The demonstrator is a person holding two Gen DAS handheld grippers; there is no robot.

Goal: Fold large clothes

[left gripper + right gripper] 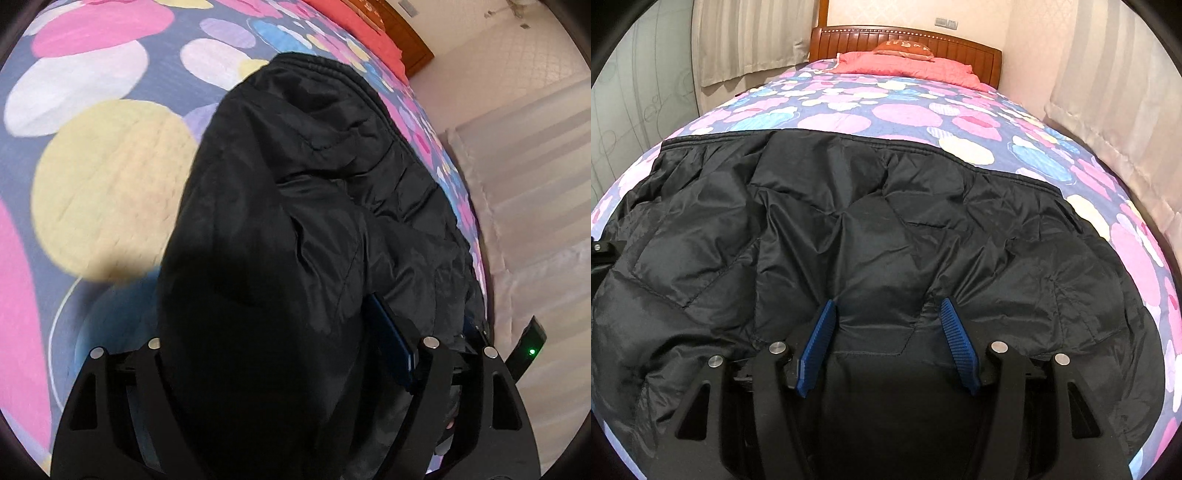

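A large black padded jacket (871, 229) lies spread on the bed, its elastic hem toward the headboard. My right gripper (886, 332) hovers low over the jacket's near part, its blue pads (818, 347) wide apart with fabric bulging between them. In the left wrist view the jacket (295, 206) fills the middle. A thick fold of it drapes over my left gripper (291, 354) and hides the left finger; only the right blue pad (391, 343) shows. The left gripper seems to hold this fold.
The bed has a sheet (905, 114) with pink, blue and yellow circles. A red pillow (908, 62) and wooden headboard (905, 40) are at the far end. Curtains (1108, 110) hang along the bed's right side. The other gripper's edge (598, 251) shows at the left.
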